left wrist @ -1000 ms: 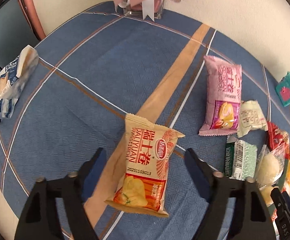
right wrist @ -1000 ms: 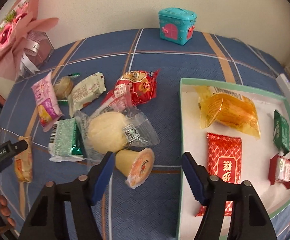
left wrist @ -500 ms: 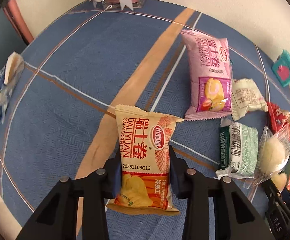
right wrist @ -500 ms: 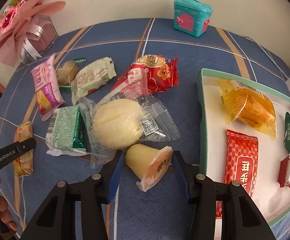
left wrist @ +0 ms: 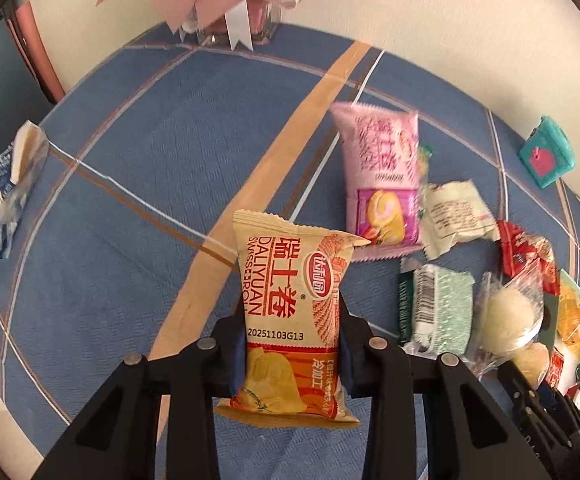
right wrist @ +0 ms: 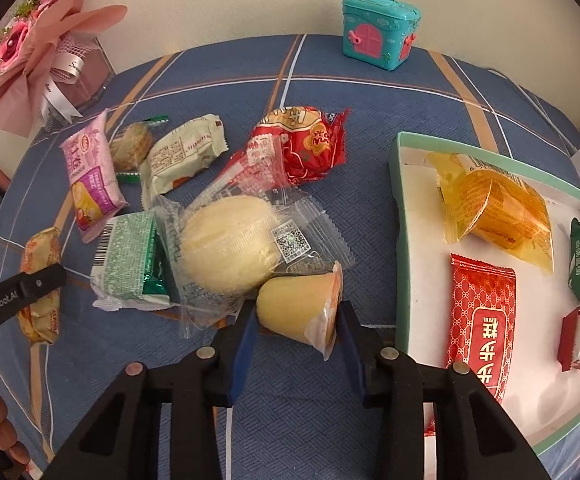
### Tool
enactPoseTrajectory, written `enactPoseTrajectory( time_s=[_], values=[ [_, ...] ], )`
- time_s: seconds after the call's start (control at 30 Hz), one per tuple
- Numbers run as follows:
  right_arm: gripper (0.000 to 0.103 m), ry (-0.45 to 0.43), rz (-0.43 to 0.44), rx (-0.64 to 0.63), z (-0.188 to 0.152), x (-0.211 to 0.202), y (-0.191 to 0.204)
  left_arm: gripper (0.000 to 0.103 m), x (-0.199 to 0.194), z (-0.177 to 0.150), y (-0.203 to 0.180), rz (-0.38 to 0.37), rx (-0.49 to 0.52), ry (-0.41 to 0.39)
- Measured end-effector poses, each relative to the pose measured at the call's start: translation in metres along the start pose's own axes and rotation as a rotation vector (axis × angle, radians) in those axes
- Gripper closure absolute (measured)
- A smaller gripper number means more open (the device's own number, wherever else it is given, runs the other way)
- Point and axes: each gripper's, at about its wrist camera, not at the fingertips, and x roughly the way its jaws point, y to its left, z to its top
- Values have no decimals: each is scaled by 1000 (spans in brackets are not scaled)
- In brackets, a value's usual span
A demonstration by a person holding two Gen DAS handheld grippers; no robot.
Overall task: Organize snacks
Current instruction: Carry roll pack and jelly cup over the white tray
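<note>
My left gripper (left wrist: 290,344) is shut on an orange Swiss-roll packet (left wrist: 290,320) and holds it upright above the blue tablecloth. My right gripper (right wrist: 296,320) is shut on a yellow jelly cup (right wrist: 298,308), lifted just in front of a clear-wrapped bun (right wrist: 225,244). The green-rimmed white tray (right wrist: 400,240) lies to the right with an orange pack (right wrist: 498,208), a red packet (right wrist: 482,320) and small sweets in it. Loose snacks lie left of the tray: a pink packet (right wrist: 89,176), a green wafer pack (right wrist: 129,260), a cream pack (right wrist: 181,156) and a red pack (right wrist: 306,144).
A pink flower bouquet (right wrist: 29,52) stands at the back left and a teal toy house (right wrist: 378,36) at the back. A blue-white packet (left wrist: 5,184) lies at the table's left edge. The left gripper (right wrist: 13,300) shows at the right wrist view's left edge.
Both grippers have closed: the left on the orange packet and lifted it, the right on the jelly cup and raised it off the cloth.
</note>
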Motion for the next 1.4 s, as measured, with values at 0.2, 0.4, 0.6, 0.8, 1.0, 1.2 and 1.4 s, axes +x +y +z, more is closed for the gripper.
enactPoseTrajectory(
  time_s=[0.2,0.4,0.6,0.8,1.0,1.2,1.4],
  values=[
    [63,-17,18,8,3,-18,-8,66,-26,-1,-3,-1,3,-56],
    [64,-57,46,10,8,-41,-13,66,-46,0,-4,3,15,-104],
    [64,-74,71,19,9,-50,-11,66,-57,1,-9,7,20,-138],
    [64,-111,87,15,9,-69,-15,66,-66,1,-17,-3,16,-155],
    [64,-141,98,18,11,-84,-19,66,-78,-1,-31,-14,33,-177],
    [64,-162,100,40,11,-96,-33,66,-85,-4,-52,-38,66,-184],
    [64,-185,91,110,12,-106,-66,66,-92,-13,-84,-89,119,-182]
  ],
)
